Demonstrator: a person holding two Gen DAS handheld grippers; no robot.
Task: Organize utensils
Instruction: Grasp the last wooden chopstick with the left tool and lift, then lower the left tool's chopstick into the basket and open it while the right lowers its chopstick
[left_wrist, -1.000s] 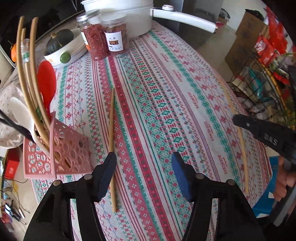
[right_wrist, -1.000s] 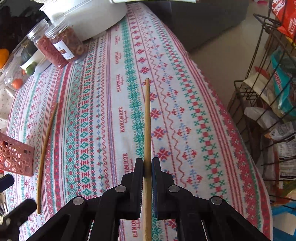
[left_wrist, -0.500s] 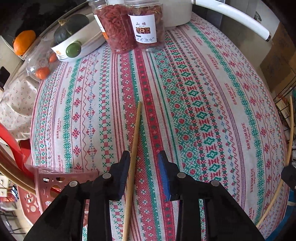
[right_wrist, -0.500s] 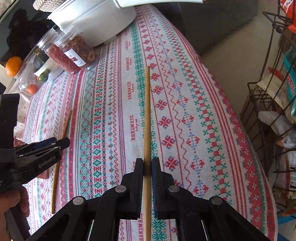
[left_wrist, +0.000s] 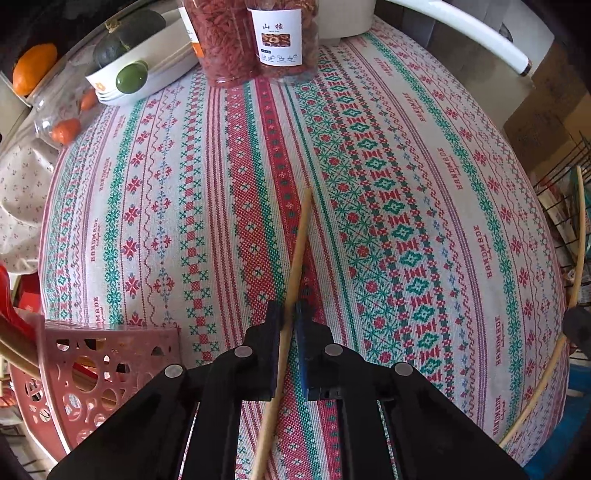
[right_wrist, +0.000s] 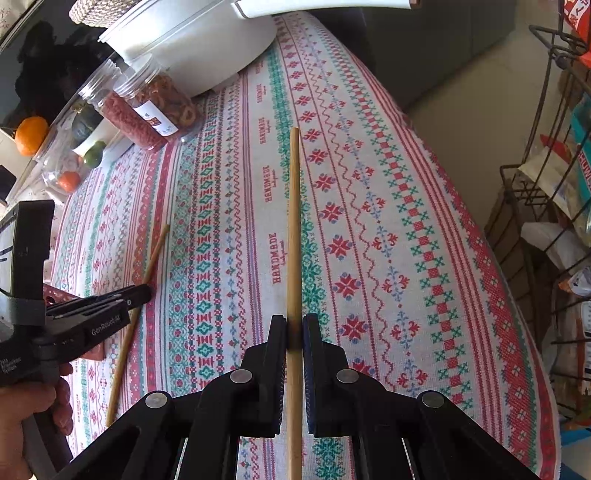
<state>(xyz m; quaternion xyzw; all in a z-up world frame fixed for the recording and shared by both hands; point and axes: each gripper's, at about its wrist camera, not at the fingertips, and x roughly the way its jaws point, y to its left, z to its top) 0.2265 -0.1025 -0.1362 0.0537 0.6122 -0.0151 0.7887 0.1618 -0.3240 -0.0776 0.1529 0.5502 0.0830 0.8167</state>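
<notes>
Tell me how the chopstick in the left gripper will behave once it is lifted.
Likely stiff: the chopstick runs straight and thin. Probably light wood. Held crosswise by the left gripper, with length on both sides, it may pivot or slip.

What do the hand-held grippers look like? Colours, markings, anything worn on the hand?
Both are black plastic. The right hand-held gripper has two flat fingers with blue inner pads and round silver pivot pins on angled linkage arms. The left hand-held gripper is built the same; from the side it carries white "GenRobot.AI" lettering. The hand on its grip is bare; no sleeve shows.
</notes>
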